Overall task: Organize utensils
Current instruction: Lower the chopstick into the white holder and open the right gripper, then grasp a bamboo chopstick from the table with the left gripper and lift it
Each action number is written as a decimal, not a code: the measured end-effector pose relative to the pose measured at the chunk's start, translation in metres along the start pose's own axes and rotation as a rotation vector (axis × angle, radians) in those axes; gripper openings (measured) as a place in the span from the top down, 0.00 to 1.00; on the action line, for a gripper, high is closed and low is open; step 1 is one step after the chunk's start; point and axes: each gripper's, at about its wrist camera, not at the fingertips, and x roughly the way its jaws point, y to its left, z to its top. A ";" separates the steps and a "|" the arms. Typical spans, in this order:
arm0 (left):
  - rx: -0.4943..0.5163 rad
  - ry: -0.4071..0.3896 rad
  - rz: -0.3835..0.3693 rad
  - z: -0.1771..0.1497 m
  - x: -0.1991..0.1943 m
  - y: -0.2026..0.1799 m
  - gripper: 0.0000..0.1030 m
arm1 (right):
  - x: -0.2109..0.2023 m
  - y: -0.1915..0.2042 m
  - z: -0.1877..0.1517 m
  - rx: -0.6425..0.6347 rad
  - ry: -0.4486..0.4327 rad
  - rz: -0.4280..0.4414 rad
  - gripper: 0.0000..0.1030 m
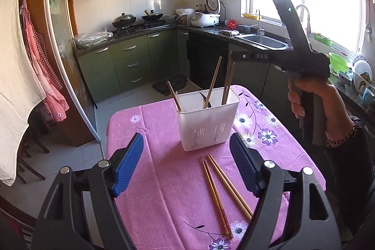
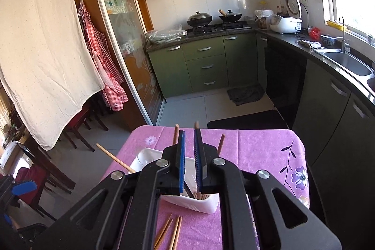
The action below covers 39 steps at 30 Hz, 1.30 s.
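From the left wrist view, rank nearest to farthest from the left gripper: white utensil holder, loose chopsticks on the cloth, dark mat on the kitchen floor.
From the left gripper:
1. Loose chopsticks, on the pink cloth just ahead, toward its right finger.
2. White utensil holder, mid-table, straight ahead.
3. Dark mat, on the floor beyond the table.

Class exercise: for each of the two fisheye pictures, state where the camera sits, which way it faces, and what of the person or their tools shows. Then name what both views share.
Left wrist: sits behind the open left hand-held gripper, facing the white plastic utensil holder; the person's right hand shows.
Right wrist: sits above the holder, looking down past the nearly shut right hand-held gripper toward the kitchen.
Shared: holder, loose wooden chopsticks, pink floral tablecloth.
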 end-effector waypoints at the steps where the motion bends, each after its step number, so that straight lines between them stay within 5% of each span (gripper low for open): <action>1: 0.003 0.006 -0.003 -0.001 0.001 -0.001 0.30 | -0.008 0.002 0.000 -0.008 -0.015 0.006 0.91; 5: 0.004 0.043 -0.022 -0.008 0.013 -0.007 0.30 | -0.054 0.008 -0.020 -0.043 -0.052 0.043 0.90; 9: -0.010 0.106 -0.039 -0.022 0.036 -0.012 0.30 | -0.075 0.008 -0.071 -0.081 0.002 0.039 0.90; 13: -0.022 0.197 -0.053 -0.039 0.071 -0.021 0.30 | -0.068 0.002 -0.135 -0.112 0.071 -0.044 0.90; 18: -0.056 0.333 -0.072 -0.058 0.120 -0.027 0.36 | -0.048 -0.019 -0.183 -0.058 0.173 -0.043 0.90; 24: -0.125 0.521 -0.109 -0.086 0.176 -0.025 0.64 | -0.039 -0.029 -0.198 -0.035 0.216 -0.025 0.90; 39: -0.112 0.634 -0.056 -0.098 0.229 -0.027 0.78 | -0.026 -0.032 -0.202 -0.007 0.252 0.006 0.84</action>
